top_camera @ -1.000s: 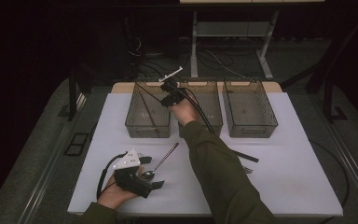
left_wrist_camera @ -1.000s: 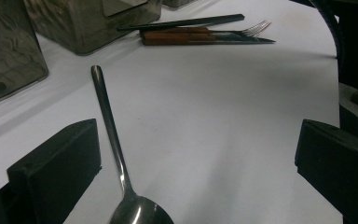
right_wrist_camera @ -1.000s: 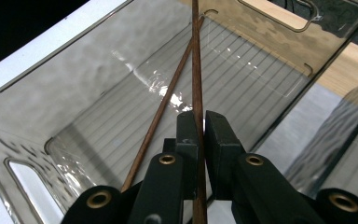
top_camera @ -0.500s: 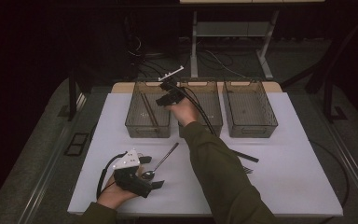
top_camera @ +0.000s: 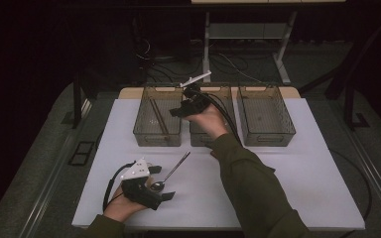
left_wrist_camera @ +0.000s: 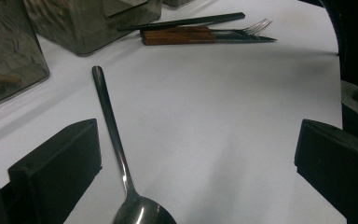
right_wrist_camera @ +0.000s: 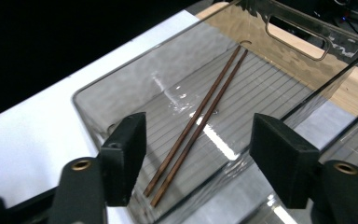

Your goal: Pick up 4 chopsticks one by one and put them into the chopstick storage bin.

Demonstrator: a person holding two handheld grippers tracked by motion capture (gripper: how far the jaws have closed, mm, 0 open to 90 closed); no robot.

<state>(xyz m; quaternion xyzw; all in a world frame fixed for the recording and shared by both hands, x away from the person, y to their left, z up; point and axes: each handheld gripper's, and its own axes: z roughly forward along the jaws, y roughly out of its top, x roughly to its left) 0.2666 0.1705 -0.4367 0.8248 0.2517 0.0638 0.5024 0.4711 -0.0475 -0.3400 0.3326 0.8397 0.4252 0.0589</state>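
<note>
1. The chopsticks point(right_wrist_camera: 199, 122) lie in the far-left bin point(top_camera: 144, 130).
2. Above them, the right gripper point(top_camera: 178, 111) has jaws just opened, holding nothing.
3. The left gripper point(top_camera: 164, 190) has jaws wide around the spoon point(left_wrist_camera: 118, 150) on the white surface point(top_camera: 307, 168); the room is dark.

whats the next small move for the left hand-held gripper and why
Probably ease the left hand-held gripper slightly forward and close it on the spoon. Its jaws stand open with the spoon's neck lying between them on the white table, nearer one jaw and untouched. The right hand-held gripper, whose jaws have just been opening, is empty above the left bin, where the chopsticks lie.
</note>
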